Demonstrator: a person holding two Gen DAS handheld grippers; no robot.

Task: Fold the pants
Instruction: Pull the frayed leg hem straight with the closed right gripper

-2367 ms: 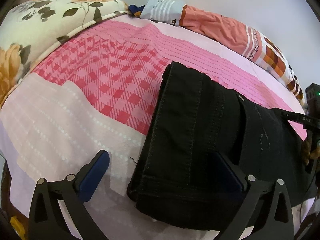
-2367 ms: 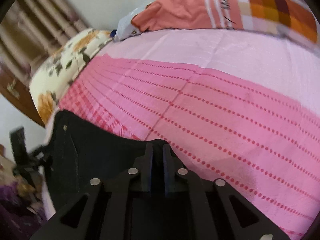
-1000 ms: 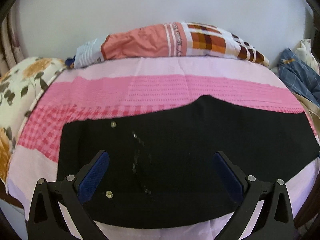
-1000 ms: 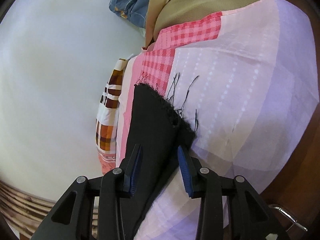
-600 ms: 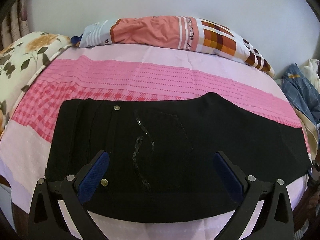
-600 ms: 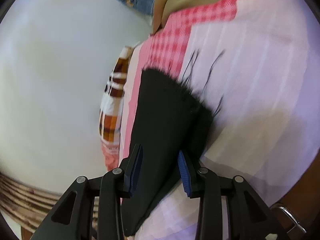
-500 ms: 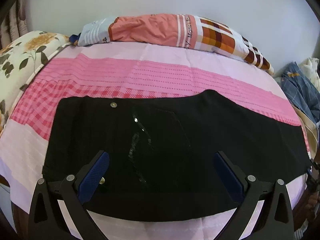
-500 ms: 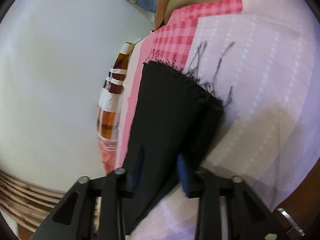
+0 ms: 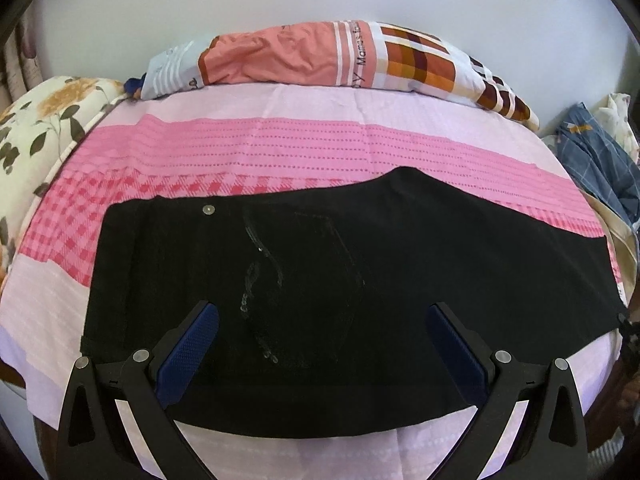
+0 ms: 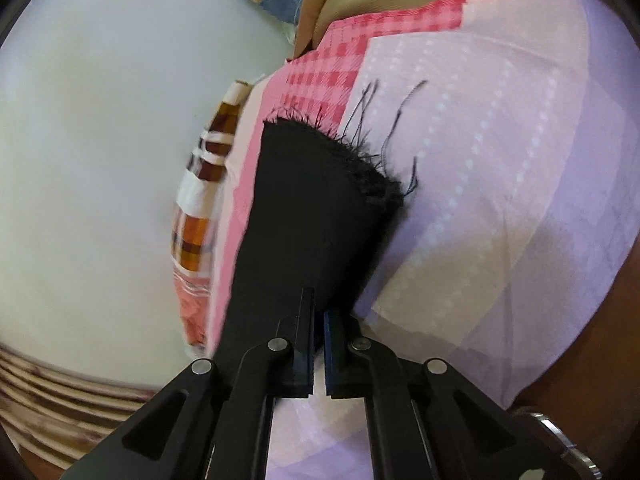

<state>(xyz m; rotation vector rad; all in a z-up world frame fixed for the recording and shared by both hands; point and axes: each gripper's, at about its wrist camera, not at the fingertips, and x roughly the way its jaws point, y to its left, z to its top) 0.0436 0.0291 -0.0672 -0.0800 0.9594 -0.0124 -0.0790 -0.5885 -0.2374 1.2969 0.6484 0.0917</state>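
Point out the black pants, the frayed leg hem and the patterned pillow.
black pants [image 9: 400,280], left wrist view, mid cloth.
frayed leg hem [image 10: 340,140], right wrist view, ragged edge.
patterned pillow [image 9: 280,56], left wrist view, salmon panel.

The pants [image 9: 400,264] are matt black cloth, dense like denim, with a small shiny metal rivet [image 9: 208,209] and a hem [image 10: 340,148] frayed into loose threads. The bedsheet [image 9: 280,152] is thin woven cotton, matt, with a raised dotted weave in its pink bands. At 12 o'clock the pillow [image 9: 320,56] has smooth, creased printed fabric. Both grippers' fingers [image 9: 188,350] are matt black plastic with textured blue rubbery pads and bright metal pins. The bed frame [image 10: 580,320] at 4 o'clock in the right wrist view looks like dark polished wood.
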